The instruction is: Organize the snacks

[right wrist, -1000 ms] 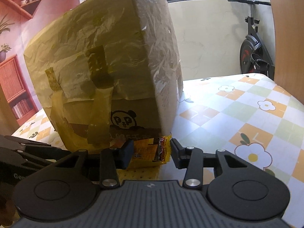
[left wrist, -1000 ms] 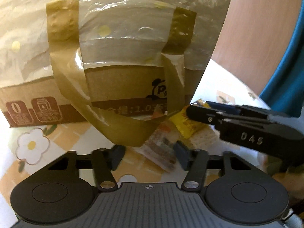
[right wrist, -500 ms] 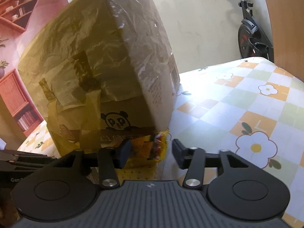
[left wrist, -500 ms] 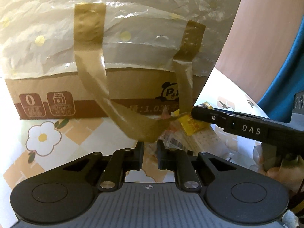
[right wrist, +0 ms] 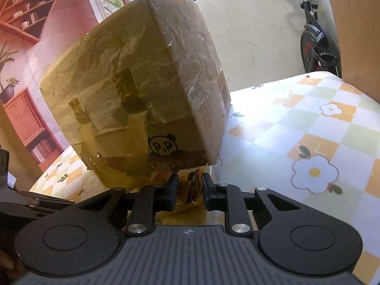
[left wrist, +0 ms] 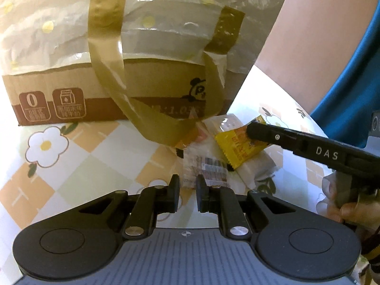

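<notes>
left gripper (left wrist: 187,185): jaws pinched on the clear barcode-labelled snack packet (left wrist: 206,166), bottom centre of the left wrist view. We grip it at the near edge, likely so it peels off the pile.
right gripper (right wrist: 188,188): jaws have just been closing on the yellow snack packet (right wrist: 192,186); pads now pressing it. In the left wrist view its finger (left wrist: 256,130) lies on the same packet, right of centre.
snack pile (left wrist: 251,166): clear, yellow and white packets heaped on the floral checked tablecloth (left wrist: 71,166), just in front of the box's near corner. We judge both picks start from here.
cardboard box (left wrist: 154,83): fills the upper half of both views, draped in a translucent plastic bag (left wrist: 166,7). Probably the container for the snacks; its opening is not visible.
bag handle (left wrist: 147,116): brown loop hangs down to the pile, touching or just over the clear packet. Snag risk when we lift.
progress: early, we think; packets gripped, none stowed.
background: exercise bike (right wrist: 318,45), upper right of the right wrist view.
</notes>
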Tool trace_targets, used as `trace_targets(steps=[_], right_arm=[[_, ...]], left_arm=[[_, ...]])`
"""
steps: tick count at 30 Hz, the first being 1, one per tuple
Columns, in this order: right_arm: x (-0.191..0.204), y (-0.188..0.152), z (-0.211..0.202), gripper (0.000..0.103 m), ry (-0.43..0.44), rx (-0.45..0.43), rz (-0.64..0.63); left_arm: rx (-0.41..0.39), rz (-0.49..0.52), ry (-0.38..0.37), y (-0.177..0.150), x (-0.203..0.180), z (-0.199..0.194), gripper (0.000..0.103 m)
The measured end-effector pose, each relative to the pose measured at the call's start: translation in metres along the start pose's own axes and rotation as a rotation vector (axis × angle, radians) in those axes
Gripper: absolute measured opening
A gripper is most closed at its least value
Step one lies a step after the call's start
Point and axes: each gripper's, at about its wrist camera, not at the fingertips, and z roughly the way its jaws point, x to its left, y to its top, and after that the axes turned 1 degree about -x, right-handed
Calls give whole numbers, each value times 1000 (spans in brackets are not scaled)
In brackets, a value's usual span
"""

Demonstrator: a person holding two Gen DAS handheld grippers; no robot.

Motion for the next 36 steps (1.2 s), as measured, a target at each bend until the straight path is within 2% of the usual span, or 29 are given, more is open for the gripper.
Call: trace_targets(steps=[4, 10, 14, 18, 22, 26, 30, 32, 35, 36], right_arm=[[8, -4, -3, 21, 11, 24, -19], [28, -6, 4, 20, 26, 67, -73], [33, -8, 2, 18, 28, 53, -74], [21, 1, -11, 16, -6, -11, -22], [7, 6, -20, 16, -42, -35, 20], [1, 4, -24, 16, -51, -34, 49], [1, 1, -24, 16, -42, -31, 56], [0, 1, -23, 16, -37, -28, 58], [-2, 0, -21, 16, -32, -31, 66], [-3, -1, -20, 16, -31, -32, 71]], left_arm=[[-2, 0, -9, -2, -1, -4, 16], [14, -15, 30, -5, 4, -5, 15], [-22, -20, 35, 3, 10, -10, 16], [-52, 40, -7, 15, 4, -7, 16], [-26, 136, -60, 27, -7, 9, 17], [-54, 233, 12, 40, -15, 19, 18], [-74, 276, 49, 52, -15, 25, 30], [-76, 287, 51, 59, -14, 28, 42], [-57, 271, -13, 65, -8, 33, 59], [-43, 266, -36, 67, -6, 36, 59]])
